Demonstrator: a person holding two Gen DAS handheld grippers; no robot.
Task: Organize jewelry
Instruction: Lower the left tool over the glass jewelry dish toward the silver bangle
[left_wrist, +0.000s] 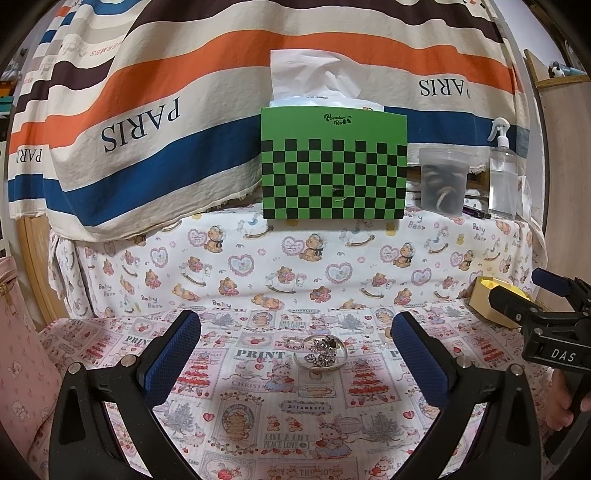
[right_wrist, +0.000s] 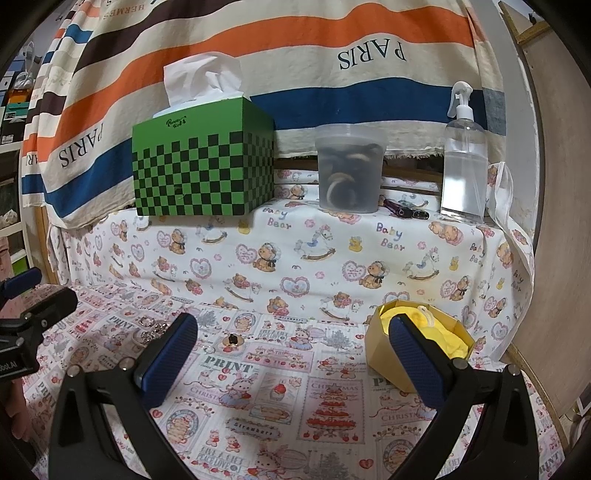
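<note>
Far left of left wrist view: pink quilted bag (left_wrist: 16, 350) at frame edge. Left gripper (left_wrist: 295, 328) low over printed cloth (left_wrist: 258, 406), jaws spread wide, nothing between blue pads (left_wrist: 173, 354). Straight ahead, between the pads and a little beyond: small clear glass dish (left_wrist: 320, 355) flat on the cloth, holding a heap of silvery jewelry (left_wrist: 322, 350), likely rings and a chain, too small to sort apart. Beaded bracelet (left_wrist: 293, 343) just beside the dish's left rim. Behind, on raised shelf draped in bear-print cloth (left_wrist: 295, 254): green checkered tissue box (left_wrist: 334, 162), then lidded translucent tub (left_wrist: 443, 181) with dark coils inside, then clear spray bottle (left_wrist: 501, 173). Striped "PARIS" fabric (left_wrist: 147, 122) hanging at the back. Right edge of same view: right gripper (left_wrist: 546, 295) seen side-on, a person's hand (left_wrist: 565, 402) on its handle. From right wrist view: right gripper (right_wrist: 295, 332) also with jaws wide apart, empty. Dark-stoned gold ring (right_wrist: 233, 339) lying alone on the cloth, well apart from the dish, nearer the left pad (right_wrist: 166, 365). Yellow open box (right_wrist: 384, 350) with yellow lining (right_wrist: 458, 341) on the right, partly hidden behind the right pad (right_wrist: 417, 365), not touched as far as visible.
</note>
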